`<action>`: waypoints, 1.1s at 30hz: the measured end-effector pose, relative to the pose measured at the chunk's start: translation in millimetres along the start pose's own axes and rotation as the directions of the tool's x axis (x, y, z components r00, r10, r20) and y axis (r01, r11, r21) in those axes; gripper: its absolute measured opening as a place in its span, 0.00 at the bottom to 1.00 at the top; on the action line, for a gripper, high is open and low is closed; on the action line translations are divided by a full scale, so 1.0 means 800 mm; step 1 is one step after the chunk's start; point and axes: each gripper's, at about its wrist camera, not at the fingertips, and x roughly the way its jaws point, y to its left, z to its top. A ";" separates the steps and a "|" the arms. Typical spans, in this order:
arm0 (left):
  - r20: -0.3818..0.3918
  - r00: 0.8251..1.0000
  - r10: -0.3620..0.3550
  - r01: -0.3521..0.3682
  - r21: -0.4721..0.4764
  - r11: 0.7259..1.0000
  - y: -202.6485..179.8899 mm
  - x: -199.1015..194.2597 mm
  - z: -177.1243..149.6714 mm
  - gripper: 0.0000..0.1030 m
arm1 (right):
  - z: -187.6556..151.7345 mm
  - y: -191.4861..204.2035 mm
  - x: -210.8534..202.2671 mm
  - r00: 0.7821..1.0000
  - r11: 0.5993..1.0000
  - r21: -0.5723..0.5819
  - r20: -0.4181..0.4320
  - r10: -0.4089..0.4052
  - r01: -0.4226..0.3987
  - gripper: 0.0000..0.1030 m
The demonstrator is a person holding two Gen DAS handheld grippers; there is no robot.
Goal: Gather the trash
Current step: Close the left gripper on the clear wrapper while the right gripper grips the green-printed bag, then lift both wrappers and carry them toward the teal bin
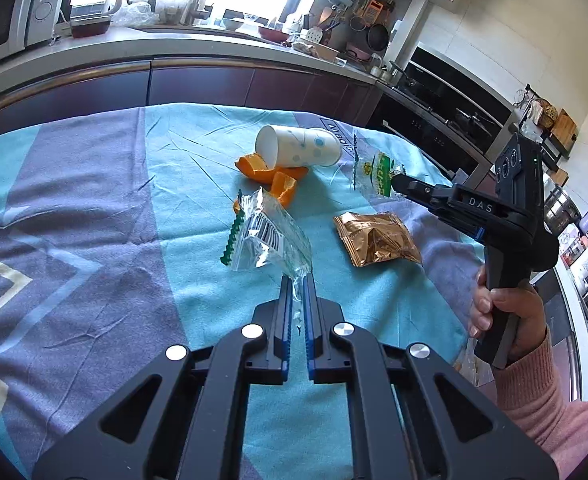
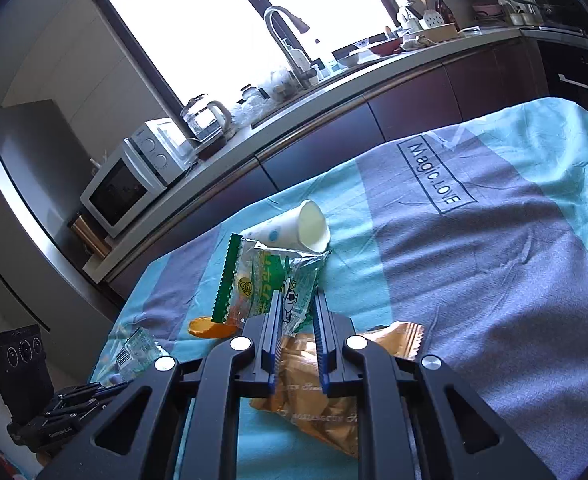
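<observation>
Left wrist view: the left gripper (image 1: 298,280) has its fingers (image 1: 285,300) closed on a corner of a clear barcode wrapper (image 1: 262,236), which is lifted off the cloth with its green serrated edge hanging at the left. Just behind it lie orange peels (image 1: 272,174), and a spotted paper cup (image 1: 297,147) lies on its side against them. A gold foil packet (image 1: 375,238) rests flat to the right. Farther right, the right gripper (image 1: 393,184) pinches a clear wrapper with green print (image 1: 375,172); a hand (image 1: 505,312) in a pink sleeve (image 1: 541,392) grips its handle.

From the right wrist, the right fingers (image 2: 276,320) grip the lower edge of that green-printed wrapper, held above the foil packet (image 2: 313,392) with the cup (image 2: 301,228) behind it and a peel (image 2: 210,328) to the left. Everything sits on a teal and grey cloth (image 1: 94,220) printed "Magic.LOVE" covering the bench, with a kitchen counter (image 1: 166,46) beyond, carrying a microwave (image 2: 134,176) and a glass kettle (image 2: 208,120)
</observation>
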 end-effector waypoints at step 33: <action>0.124 0.983 0.133 -0.120 -0.108 0.987 0.078 -0.155 -0.058 0.06 | -0.050 0.159 0.038 0.959 0.957 -0.124 -0.138 0.246 -0.263 0.13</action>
